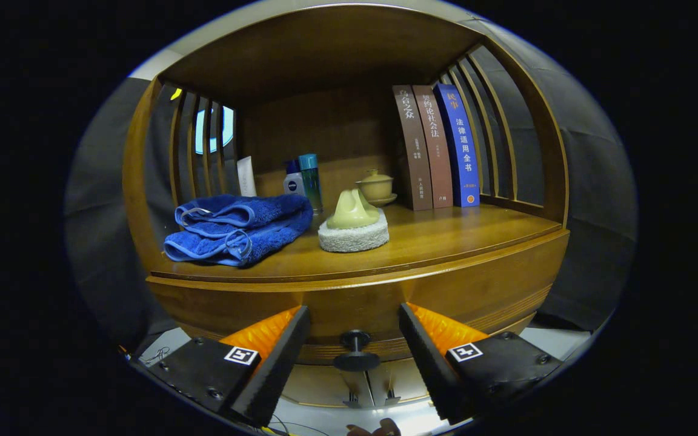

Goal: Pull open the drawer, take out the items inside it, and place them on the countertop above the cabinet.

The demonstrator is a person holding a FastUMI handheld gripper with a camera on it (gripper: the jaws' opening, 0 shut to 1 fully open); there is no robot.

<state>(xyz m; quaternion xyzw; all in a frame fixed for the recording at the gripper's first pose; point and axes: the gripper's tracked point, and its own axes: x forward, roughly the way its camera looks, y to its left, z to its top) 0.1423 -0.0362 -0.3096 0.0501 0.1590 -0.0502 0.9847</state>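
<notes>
A wooden cabinet faces me, its countertop (446, 239) at mid height under a shelf roof. The drawer front (252, 303) below it looks closed; its dark round knob (355, 349) sits between my fingers, level with their tips and untouched by either. My gripper (355, 321) is open, its fingers spread wide on either side of the knob. On the countertop lie a folded blue towel (237, 227) and a white scrub pad with a pale yellow handle (354, 224). The drawer's inside is hidden.
At the back of the countertop stand a white tube (246, 175), two small bottles (303, 178), a lidded yellow cup on a saucer (376, 186) and three upright books (437, 148). Slatted wooden sides (203, 151) close the shelf left and right. A light floor (337, 418) lies below.
</notes>
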